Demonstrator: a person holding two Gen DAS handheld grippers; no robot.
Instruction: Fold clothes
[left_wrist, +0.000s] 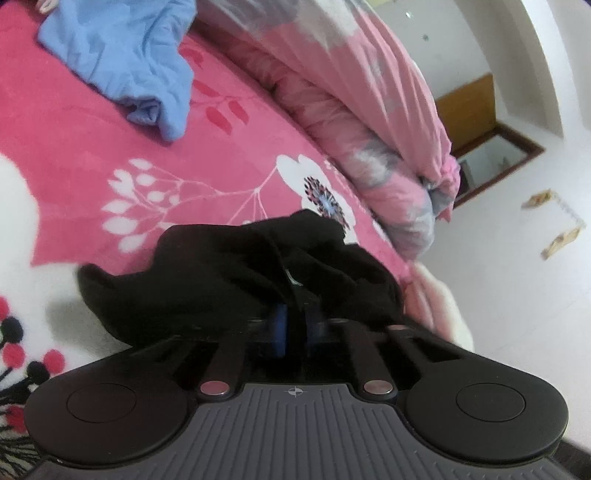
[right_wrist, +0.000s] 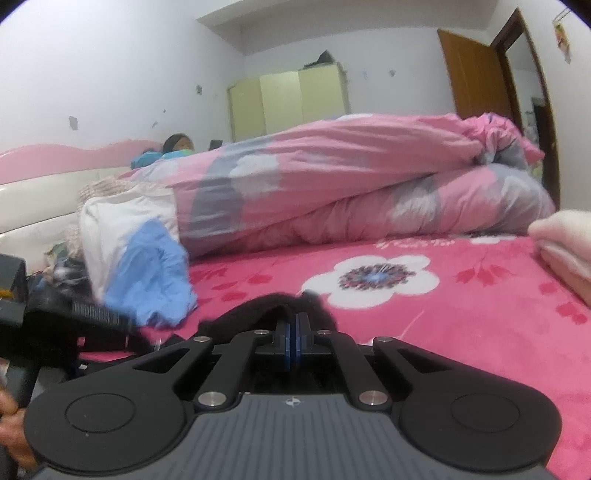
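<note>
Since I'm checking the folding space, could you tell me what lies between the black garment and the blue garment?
In the left wrist view, only bare floral blanket lies between the black garment and the blue garment.

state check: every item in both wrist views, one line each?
left gripper: shut on black garment
right gripper: shut on black garment
black garment: bunched, unfolded, pinched by both grippers
blue garment: crumpled, unfolded, lying on the bedspread
pink quilt: rolled up along the far side of the bed
floral bedspread: spread flat
wooden door: open
wardrobe: doors shut
</note>
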